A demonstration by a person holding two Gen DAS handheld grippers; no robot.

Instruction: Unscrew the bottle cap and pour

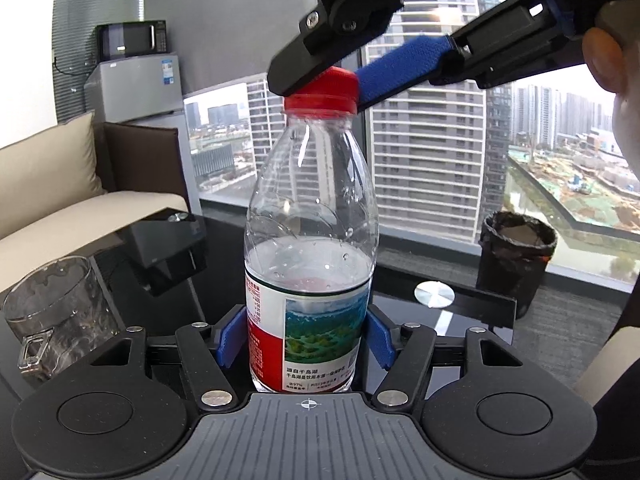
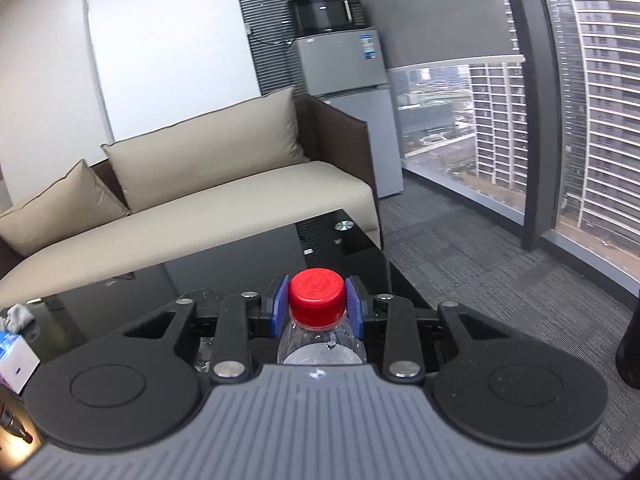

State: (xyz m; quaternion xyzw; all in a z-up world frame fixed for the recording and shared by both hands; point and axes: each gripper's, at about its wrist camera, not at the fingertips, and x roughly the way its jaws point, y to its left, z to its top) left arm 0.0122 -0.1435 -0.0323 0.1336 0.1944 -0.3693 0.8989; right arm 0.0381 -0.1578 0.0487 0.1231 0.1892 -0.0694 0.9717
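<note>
A clear plastic water bottle (image 1: 310, 216), about half full, stands upright on the black glass table (image 1: 472, 300). My left gripper (image 1: 306, 340) is shut on the bottle's labelled lower body, blue pads on both sides. The red cap (image 1: 322, 92) sits on the bottle's neck. My right gripper (image 2: 317, 306) is shut on the red cap (image 2: 316, 300), blue pads pressed against its two sides; it also shows in the left wrist view (image 1: 340, 84), coming in from the upper right. A clear glass jar (image 1: 60, 312) stands at the left of the bottle.
A beige sofa (image 2: 192, 200) runs along the far side of the table. A black bin (image 1: 516, 256) stands on the floor by the window. A small white box (image 2: 16, 360) lies at the table's left edge.
</note>
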